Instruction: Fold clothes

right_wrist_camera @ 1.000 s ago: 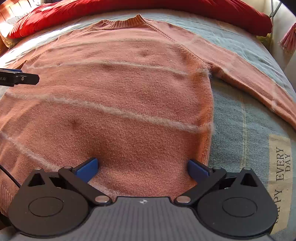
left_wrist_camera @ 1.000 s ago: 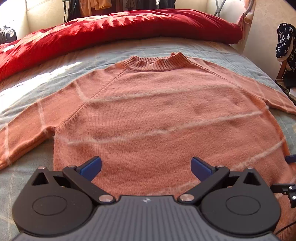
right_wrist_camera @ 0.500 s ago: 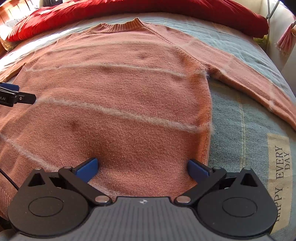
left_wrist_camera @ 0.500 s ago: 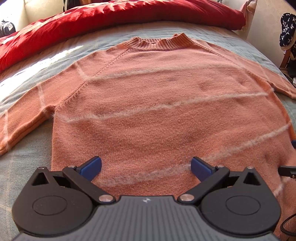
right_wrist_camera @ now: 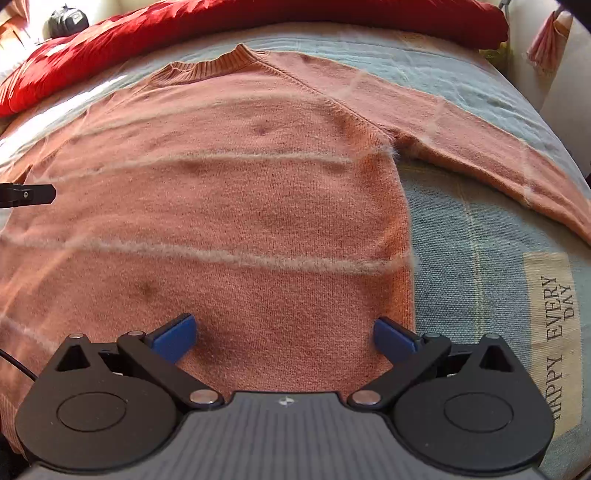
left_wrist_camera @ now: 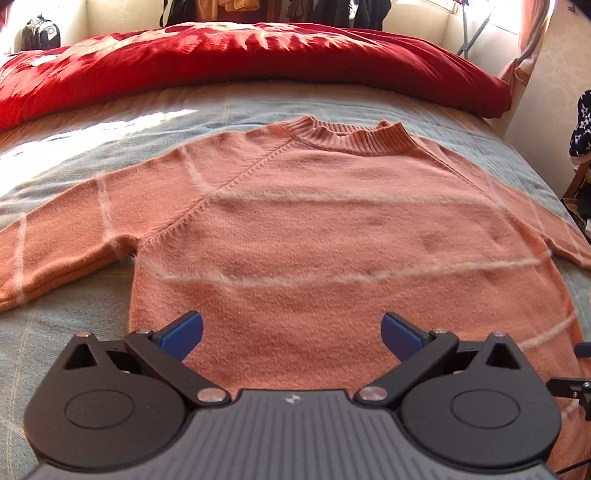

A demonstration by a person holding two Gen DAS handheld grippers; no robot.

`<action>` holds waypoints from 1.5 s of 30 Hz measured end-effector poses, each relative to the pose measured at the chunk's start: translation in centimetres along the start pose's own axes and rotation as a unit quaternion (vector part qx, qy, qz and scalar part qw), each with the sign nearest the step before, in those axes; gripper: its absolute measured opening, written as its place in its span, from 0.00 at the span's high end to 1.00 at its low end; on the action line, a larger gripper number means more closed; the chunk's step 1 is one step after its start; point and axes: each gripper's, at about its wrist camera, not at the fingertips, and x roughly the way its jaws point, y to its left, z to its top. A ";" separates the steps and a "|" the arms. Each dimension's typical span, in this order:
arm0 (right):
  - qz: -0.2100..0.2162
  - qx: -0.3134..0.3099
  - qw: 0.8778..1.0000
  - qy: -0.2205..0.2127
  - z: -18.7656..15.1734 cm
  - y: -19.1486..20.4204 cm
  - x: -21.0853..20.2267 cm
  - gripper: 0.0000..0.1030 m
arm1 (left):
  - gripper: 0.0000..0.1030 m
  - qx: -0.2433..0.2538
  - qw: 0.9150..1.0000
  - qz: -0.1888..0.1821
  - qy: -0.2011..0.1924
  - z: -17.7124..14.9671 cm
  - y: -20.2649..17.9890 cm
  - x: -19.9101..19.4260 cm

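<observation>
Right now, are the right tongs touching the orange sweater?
Cannot tell. In the right wrist view the open right tongs sit over the orange sweater near its hem, but neither a gap nor contact under the blue fingertips shows.

A bedroom in a home. A bed (left_wrist_camera: 110, 325) fills both views, spread with a grey-blue checked cover (right_wrist_camera: 480, 258) that bears a patch reading "HAPPY EVERY DAY" (right_wrist_camera: 554, 332). A thick red duvet (left_wrist_camera: 258, 59) is bunched along the far side of it. Behind that, clothes (left_wrist_camera: 277, 7) hang in a row against a pale wall, and a dark backpack (left_wrist_camera: 40, 33) sits in the corner. A sweater (left_wrist_camera: 332, 240) lies flat on the cover, and sunlight falls across the bedding from a window at the far right
</observation>
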 end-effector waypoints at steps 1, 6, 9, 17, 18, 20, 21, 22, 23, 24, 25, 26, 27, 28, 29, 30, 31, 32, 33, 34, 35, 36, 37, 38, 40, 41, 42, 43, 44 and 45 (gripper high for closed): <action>0.002 0.010 1.000 -0.004 0.4 0.3 0.0 0.00 | 0.01 -0.015 1.000 -0.006 0.011 -0.1 0.6 0.7; 0.021 0.008 1.000 -0.013 2.0 3.0 0.0 0.00 | 0.01 -0.022 0.999 -0.038 0.016 0.0 2.0 0.7; 0.030 -0.002 0.999 -0.021 3.0 5.0 -0.2 0.00 | 0.01 -0.052 0.997 -0.052 -0.010 0.7 4.4 -1.1; 0.051 -0.024 0.998 -0.010 4.9 10.6 0.4 0.00 | 0.01 -0.192 0.975 0.010 -0.113 3.5 18.8 -5.3; 0.053 -0.027 0.998 -0.009 5.1 11.3 0.5 0.00 | 0.01 -0.209 0.969 0.026 -0.127 3.6 20.9 -5.7; 0.059 -0.029 0.998 -0.004 5.6 12.8 0.9 0.00 | 0.01 -0.242 0.957 0.063 -0.150 3.3 25.0 -6.2; 0.063 -0.031 0.997 0.002 5.8 13.5 1.3 0.00 | 0.01 -0.256 0.952 0.073 -0.152 3.0 26.8 -6.1; 0.067 -0.034 0.997 0.006 6.0 14.2 1.6 0.00 | 0.01 -0.270 0.947 0.082 -0.152 2.5 28.5 -6.0; 0.069 -0.037 0.997 0.009 6.2 15.0 1.9 0.00 | 0.01 -0.285 0.942 0.091 -0.152 2.1 30.2 -5.8; 0.071 -0.041 0.997 0.011 6.3 15.7 2.2 0.00 | 0.01 -0.299 0.937 0.100 -0.152 1.7 31.9 -5.7; 0.073 -0.045 0.996 0.013 6.5 16.5 2.4 0.00 | 0.01 -0.316 0.931 0.103 -0.150 1.1 33.3 -5.7; 0.075 -0.049 0.996 0.015 6.7 17.3 2.7 0.00 | 0.01 -0.334 0.925 0.106 -0.147 0.4 34.6 -5.7; 0.077 -0.052 0.996 0.017 6.9 18.0 2.9 0.00 | 0.01 -0.350 0.920 0.104 -0.143 -0.4 35.8 -5.9; 0.079 -0.057 0.995 0.019 7.0 18.7 3.1 0.00 | 0.01 -0.366 0.915 0.103 -0.138 -1.2 37.0 -6.1; 0.081 -0.061 0.995 0.022 7.1 19.3 3.3 0.00 | 0.01 -0.374 0.912 0.104 -0.135 -2.0 37.9 -6.4; 0.082 -0.065 0.994 0.024 7.3 19.9 3.5 0.00 | 0.01 -0.372 0.912 0.102 -0.138 -2.7 38.7 -6.8; 0.082 -0.068 0.994 0.025 7.4 20.3 3.6 0.00 | 0.02 -0.366 0.913 0.114 -0.138 -2.9 39.2 -7.3; 0.082 -0.071 0.994 0.025 7.5 20.6 3.7 0.00 | 0.01 -0.358 0.914 0.129 -0.138 -3.0 39.6 -7.7; 0.081 -0.074 0.994 0.026 7.7 21.0 3.8 0.00 | 0.02 -0.355 0.913 0.150 -0.136 -2.8 40.0 -8.1; 0.081 -0.077 0.993 0.027 7.8 21.3 3.9 0.00 | 0.02 -0.353 0.910 0.172 -0.133 -2.5 40.5 -8.5; 0.080 -0.080 0.993 0.027 7.9 21.7 3.9 0.00 | 0.02 -0.361 0.906 0.168 -0.142 -2.3 41.0 -8.8; 0.080 -0.083 0.993 0.028 8.1 22.1 4.0 0.00 | 0.02 -0.373 0.902 0.150 -0.156 -2.0 41.5 -9.1; 0.080 -0.085 0.993 0.028 8.2 22.4 4.1 0.00 | 0.02 -0.380 0.901 0.130 -0.163 -1.7 41.9 -9.0; 0.080 -0.084 0.993 0.031 8.2 22.6 4.2 0.00 | 0.02 -0.387 0.900 0.110 -0.170 -1.3 42.3 -8.9; 0.080 -0.082 0.993 0.035 8.3 23.0 4.4 0.00 | 0.02 -0.389 0.903 0.070 -0.170 -0.6 42.5 -7.9; 0.080 -0.082 0.993 0.039 8.3 23.3 4.6 0.00 | 0.02 -0.390 0.905 0.053 -0.163 -0.4 42.5 -7.3; 0.081 -0.084 0.992 0.042 8.2 23.6 4.7 0.00 | 0.02 -0.391 0.907 0.037 -0.154 -0.3 42.6 -6.7; 0.081 -0.088 0.992 0.043 8.1 23.8 4.7 0.00 | 0.02 -0.395 0.906 0.036 -0.149 -0.3 42.7 -6.3; 0.082 -0.093 0.991 0.045 8.1 24.0 4.7 0.00 | 0.02 -0.401 0.903 0.045 -0.148 -0.5 43.0 -6.1; 0.082 -0.098 0.991 0.045 8.0 24.2 4.6 0.00 | 0.02 -0.407 0.900 0.056 -0.148 -0.7 43.4 -6.0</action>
